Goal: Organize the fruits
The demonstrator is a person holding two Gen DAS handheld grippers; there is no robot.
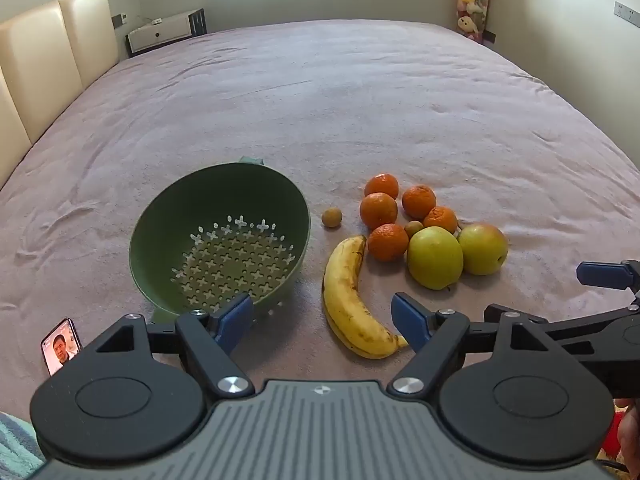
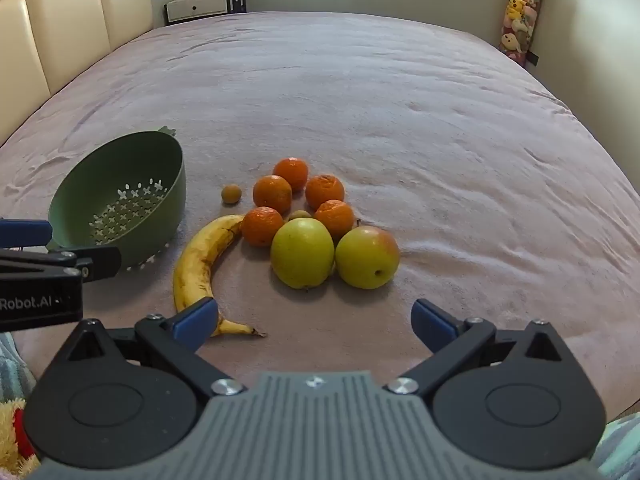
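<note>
A green colander [image 1: 220,236] [image 2: 120,208] lies tilted and empty on the pink bedspread. To its right lie a spotted banana [image 1: 352,300] [image 2: 200,264], several oranges [image 1: 378,210] [image 2: 272,194], two yellow-green apples [image 1: 435,257] [image 2: 302,252] and a small brown fruit [image 1: 332,218] [image 2: 231,193]. My left gripper [image 1: 322,320] stands open above the near end of the banana, nothing between its blue pads. Just short of the apples, my right gripper [image 2: 316,320] is open and empty. Its left finger covers the banana's stem end.
A phone [image 1: 60,346] with a lit screen lies at the near left. A padded headboard [image 1: 40,60] runs along the left, a low cabinet [image 1: 164,34] stands behind. Plush toys [image 2: 520,12] hang at the far right. The bedspread [image 1: 360,100] stretches wide beyond the fruit.
</note>
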